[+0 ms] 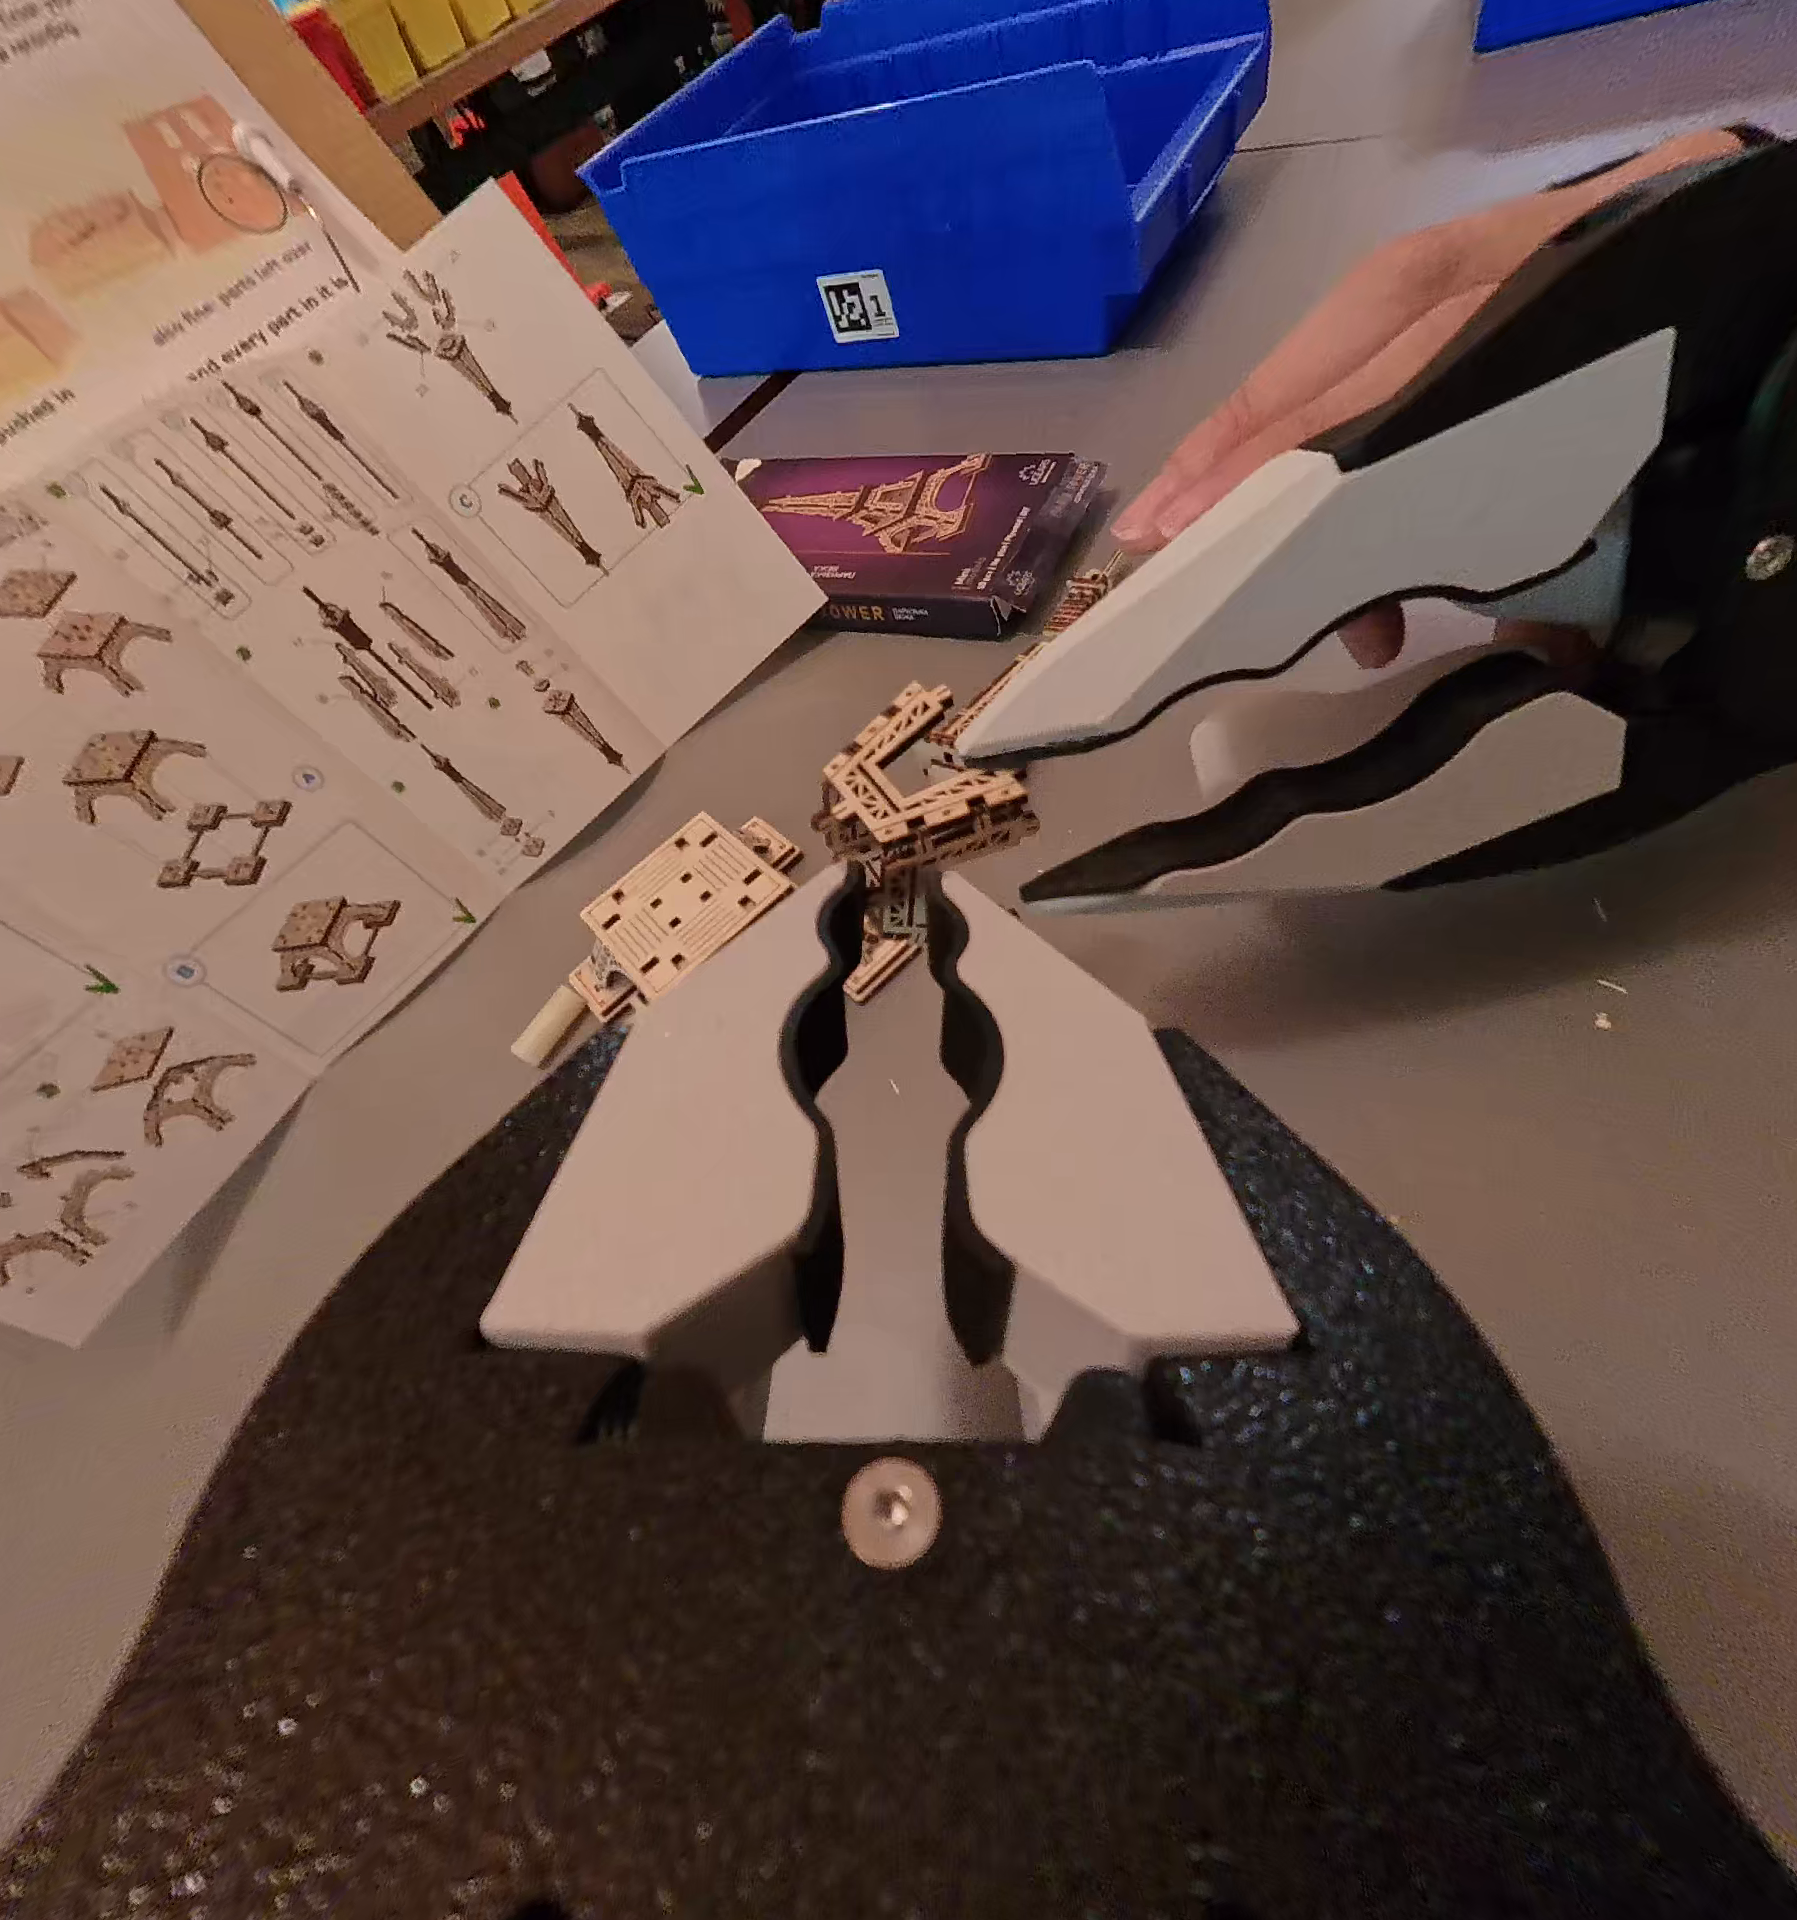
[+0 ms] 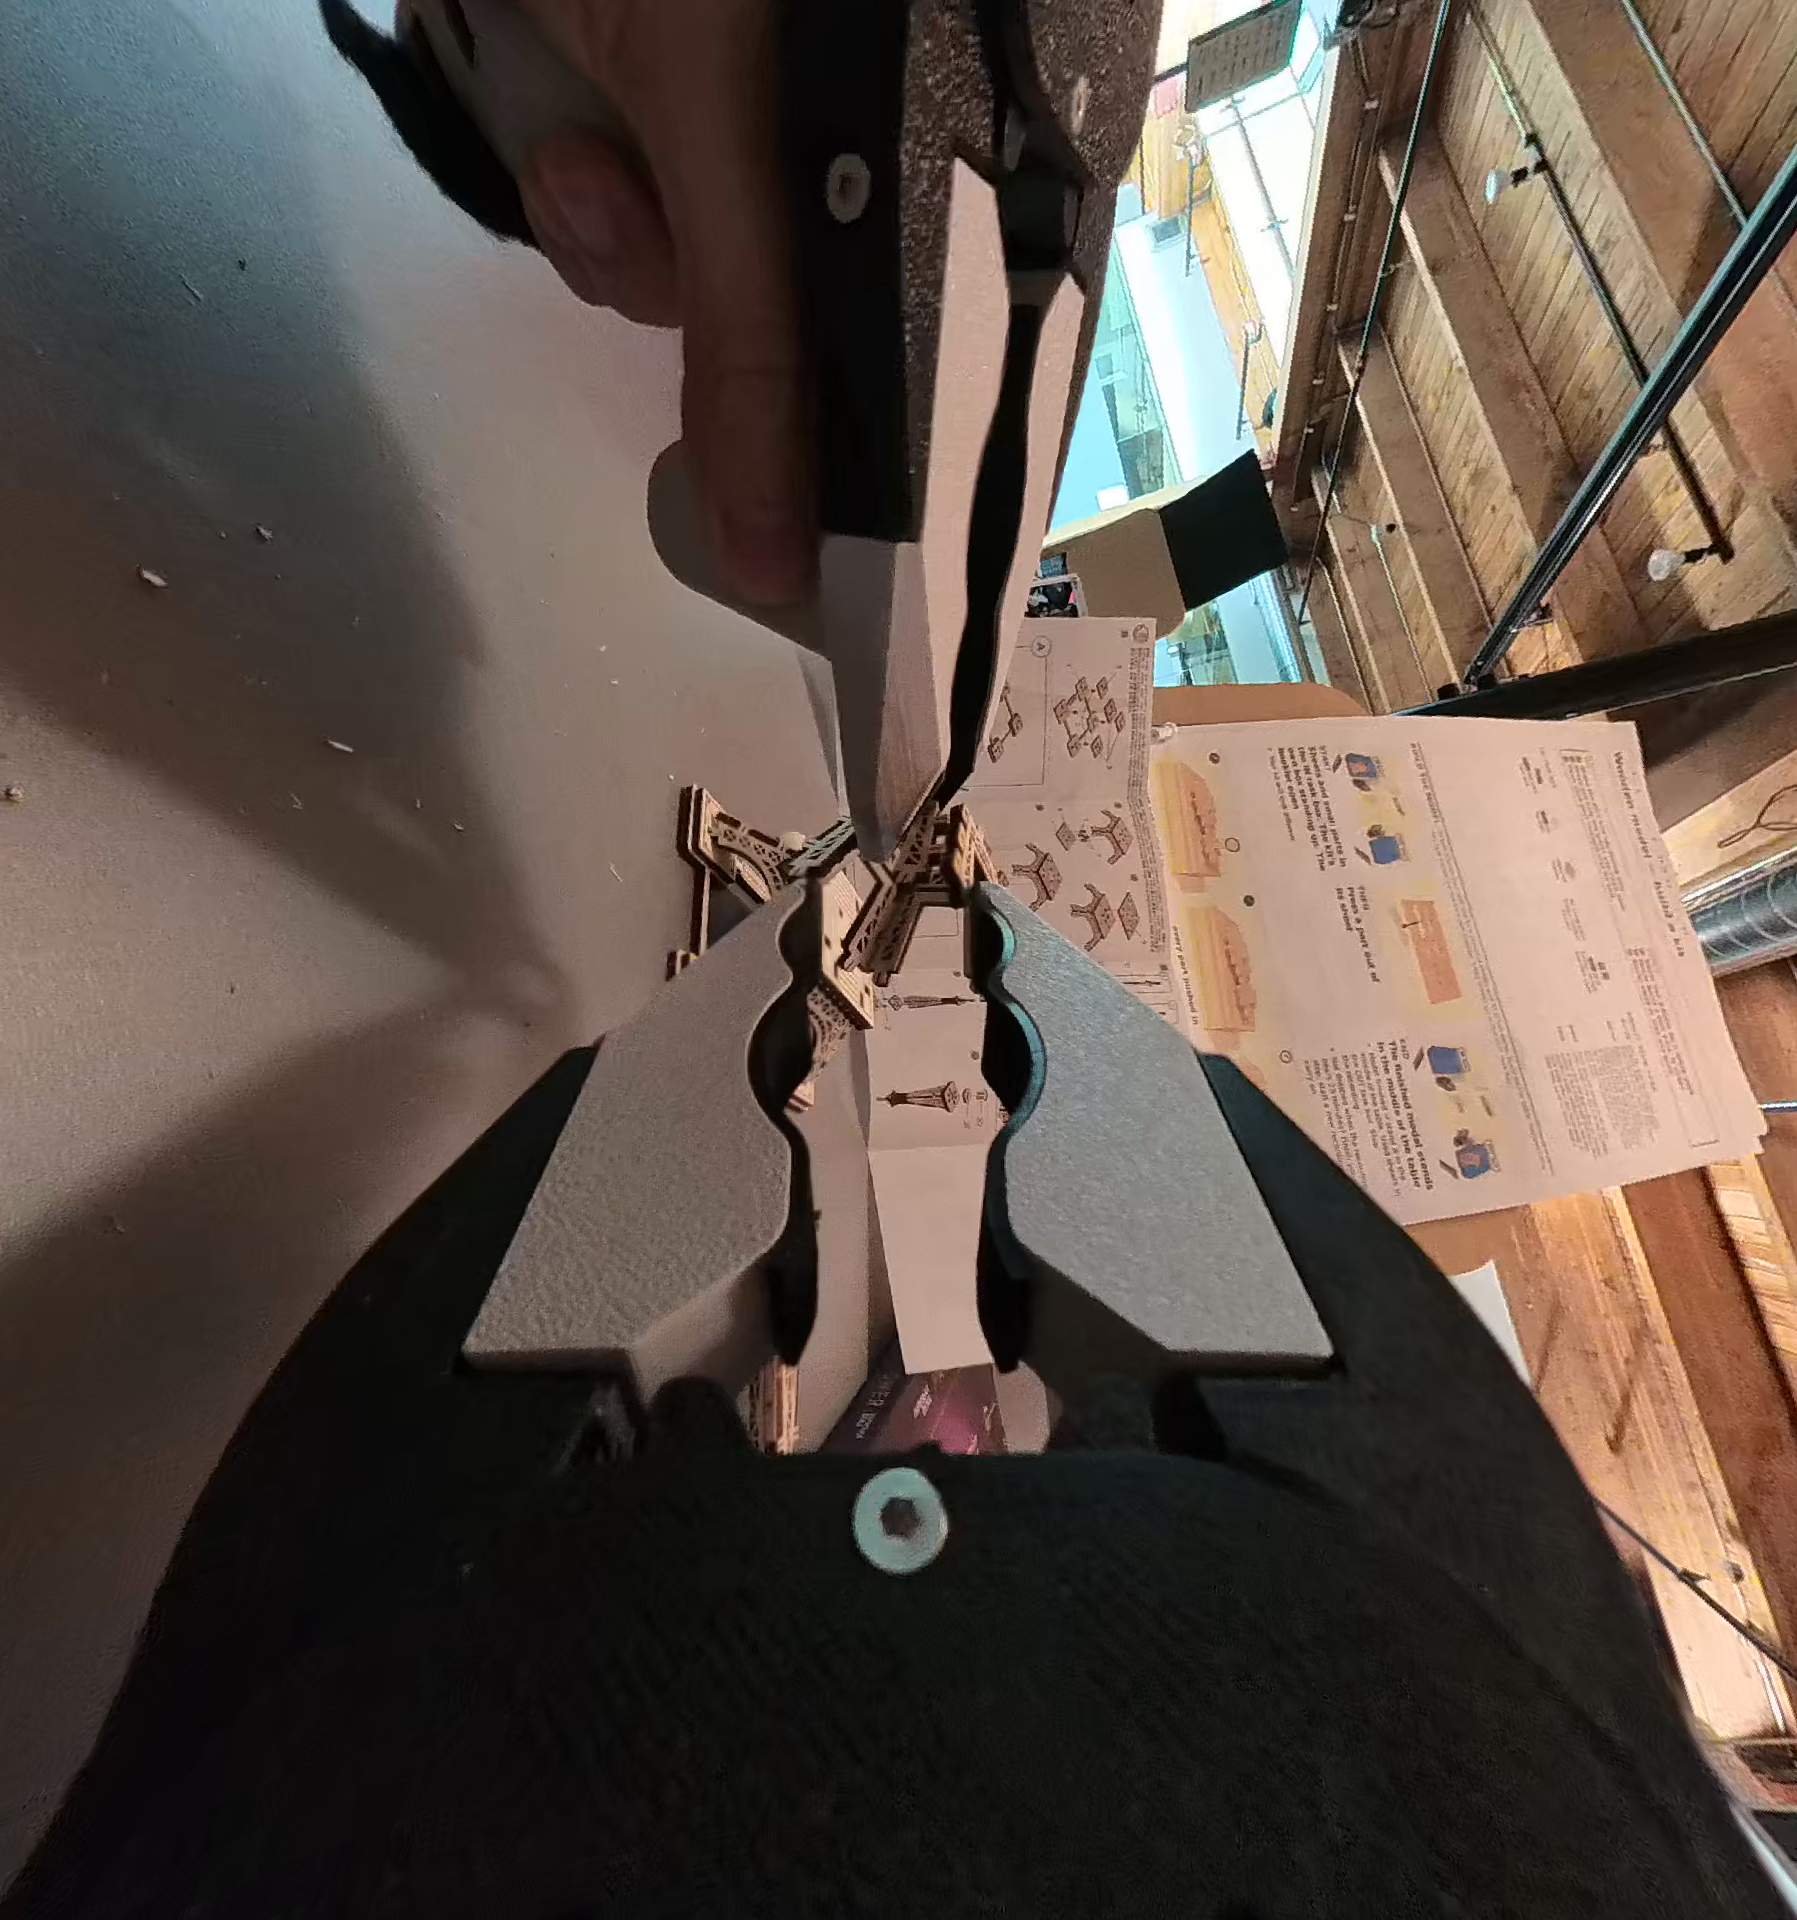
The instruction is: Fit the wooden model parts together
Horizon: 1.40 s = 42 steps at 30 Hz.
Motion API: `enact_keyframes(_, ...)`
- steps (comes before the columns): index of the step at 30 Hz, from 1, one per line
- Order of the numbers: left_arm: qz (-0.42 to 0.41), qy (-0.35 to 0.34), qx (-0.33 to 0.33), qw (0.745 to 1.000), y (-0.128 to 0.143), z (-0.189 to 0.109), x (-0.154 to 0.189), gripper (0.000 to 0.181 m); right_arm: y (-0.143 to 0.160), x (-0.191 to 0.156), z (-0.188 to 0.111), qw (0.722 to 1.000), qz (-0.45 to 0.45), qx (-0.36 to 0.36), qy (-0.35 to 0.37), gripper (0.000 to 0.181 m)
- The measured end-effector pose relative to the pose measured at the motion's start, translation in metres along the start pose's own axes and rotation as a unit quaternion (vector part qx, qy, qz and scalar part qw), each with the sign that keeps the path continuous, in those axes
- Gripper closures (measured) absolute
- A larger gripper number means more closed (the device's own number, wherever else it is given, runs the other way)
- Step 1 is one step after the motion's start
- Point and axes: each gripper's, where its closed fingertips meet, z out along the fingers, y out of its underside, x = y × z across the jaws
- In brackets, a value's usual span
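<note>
My left gripper (image 1: 896,883) is shut on a leg of a small wooden lattice tower base (image 1: 925,805) and holds it just above the grey table. In the right wrist view the left gripper (image 2: 899,831) comes down from the top, pinching the same assembly (image 2: 909,894). My right gripper (image 1: 998,821) comes in from the right with its jaws wide apart, straddling the square top frame. Its upper fingertip touches the frame and the lower one stands slightly off. In its own view the right gripper (image 2: 889,904) has the wood between its tips.
A flat square wooden part with arched legs (image 1: 686,904) lies left of my left gripper, and shows as an arch piece (image 2: 728,862) in the right wrist view. Instruction sheets (image 1: 250,644) lie at the left. A purple box (image 1: 925,540) and a blue bin (image 1: 925,187) stand behind. Both grippers' tips are close together, under 4 cm apart.
</note>
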Motion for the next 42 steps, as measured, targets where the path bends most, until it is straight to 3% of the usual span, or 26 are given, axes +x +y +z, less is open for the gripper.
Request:
enact_keyframes(10,-0.062,0.027,-0.024,0.997,0.009,0.002,0.002,0.172,-0.008,0.002,0.002,0.999,0.030,0.006,0.011,0.167)
enact_keyframes(16,-0.088,0.041,-0.018,0.995,0.010,0.002,0.002,0.172,0.001,0.003,0.003,0.999,0.033,-0.010,0.012,0.150)
enact_keyframes(31,-0.102,0.055,-0.023,0.993,0.012,0.004,0.006,0.172,-0.002,0.001,0.006,1.000,0.013,-0.004,0.008,0.170)
enact_keyframes(42,-0.102,0.052,-0.020,0.993,0.010,0.004,0.006,0.172,-0.001,0.002,0.005,0.999,0.040,-0.005,0.005,0.170)
